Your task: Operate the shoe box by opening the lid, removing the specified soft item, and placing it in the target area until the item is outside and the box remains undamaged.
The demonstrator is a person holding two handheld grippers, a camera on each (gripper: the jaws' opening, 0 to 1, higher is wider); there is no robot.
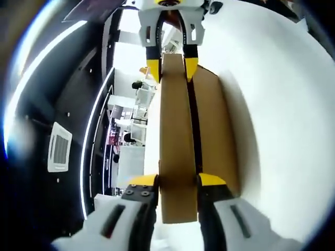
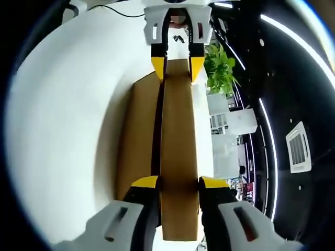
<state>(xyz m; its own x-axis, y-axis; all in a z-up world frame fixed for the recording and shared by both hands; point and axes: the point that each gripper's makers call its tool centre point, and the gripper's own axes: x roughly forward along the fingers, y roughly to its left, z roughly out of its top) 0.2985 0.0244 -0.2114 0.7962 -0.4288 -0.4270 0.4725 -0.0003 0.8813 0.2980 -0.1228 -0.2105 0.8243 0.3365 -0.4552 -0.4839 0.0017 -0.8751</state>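
Note:
A brown cardboard shoe box lid (image 1: 175, 130) runs edge-on between the two grippers, and a dark gap separates it from the box body (image 1: 212, 120) beside it. My left gripper (image 1: 178, 180) is shut on the near end of the lid, with a yellow fingertip on each side. The right gripper (image 1: 170, 63) clasps the far end. In the right gripper view the same lid (image 2: 178, 130) sits in my right gripper (image 2: 179, 183), the left gripper (image 2: 177, 63) holds the opposite end, and the box body (image 2: 138, 136) lies to the left. The box contents are hidden.
The box rests on a white table (image 1: 282, 115), also seen as the white table (image 2: 68, 115). A green plant (image 2: 220, 68) stands past the table edge. Dark ceiling with light strips and an air vent (image 1: 59, 146) fills the outer side.

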